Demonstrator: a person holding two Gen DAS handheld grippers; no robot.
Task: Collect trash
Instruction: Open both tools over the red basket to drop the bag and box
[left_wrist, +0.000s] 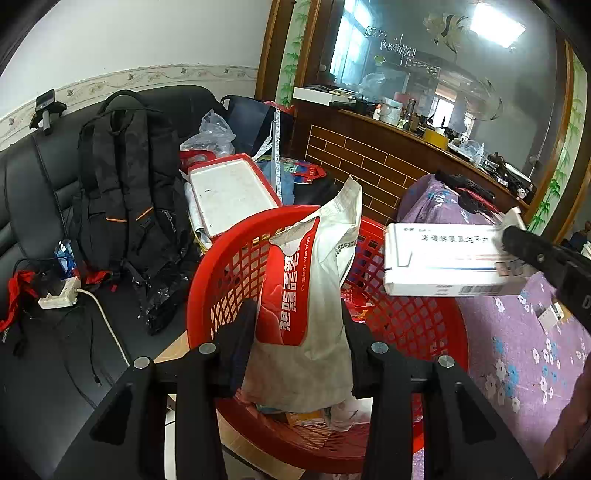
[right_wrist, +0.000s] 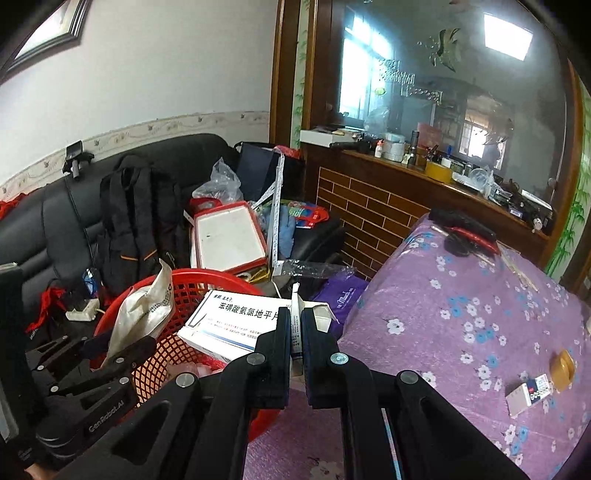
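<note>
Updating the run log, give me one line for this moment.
left gripper: shut on crumpled bag over red basket | right gripper: shut on white carton at basket

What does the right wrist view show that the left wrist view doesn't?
Right wrist only: a small box and a yellow lid lying on the purple floral cloth, plus a picture frame on the wall. Left wrist only: trash in the bottom of the red basket. Both: the left tool gripping the red-and-white bag, the right tool holding the white carton over the basket.
</note>
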